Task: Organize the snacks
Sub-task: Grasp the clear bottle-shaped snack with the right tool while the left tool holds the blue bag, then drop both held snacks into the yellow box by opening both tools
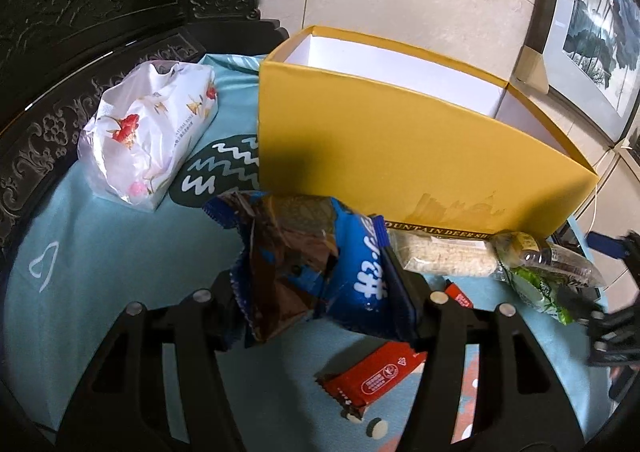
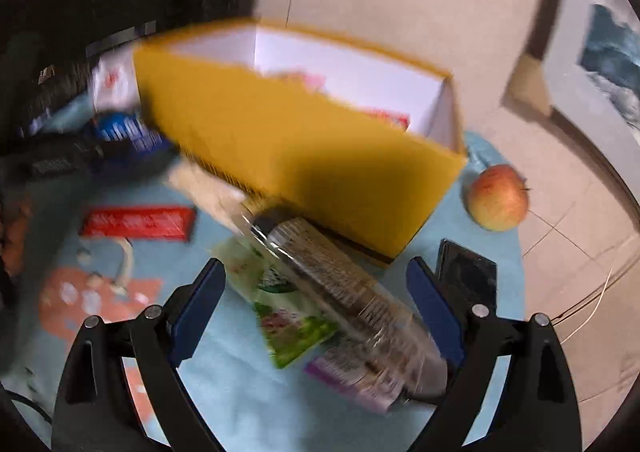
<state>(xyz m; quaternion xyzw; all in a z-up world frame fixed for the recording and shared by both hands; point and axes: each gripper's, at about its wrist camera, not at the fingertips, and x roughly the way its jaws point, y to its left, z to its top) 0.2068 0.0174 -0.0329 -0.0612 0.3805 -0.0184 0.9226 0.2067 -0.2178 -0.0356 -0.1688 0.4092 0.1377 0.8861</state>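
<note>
— Near the tablecloth's [image 1: 100, 252] front edge, what's L holding?
— Left gripper [image 1: 316, 292] clenched on blue snack packet [image 1: 320, 264], beside yellow box [image 1: 400, 156]. Lift over the rim w/o snagging.
— R?
— Right gripper [image 2: 316, 300] spread wide round clear bottle [image 2: 344, 292], not gripping.

My two wrist views look forward, low and close over the bench; both share the open yellow cardboard box [image 1: 400, 156] [image 2: 304, 156].

Matt yellow cardboard box [image 1: 400, 140] with a smooth white paper lining. Crinkled glossy foil on the blue snack packet [image 1: 320, 272]. Clear shiny plastic bottle [image 2: 348, 292] (motion-blurred). Soft matt teal cloth [image 1: 100, 272] covers the tabletop; dark carved wood furniture [image 1: 100, 12].
</note>
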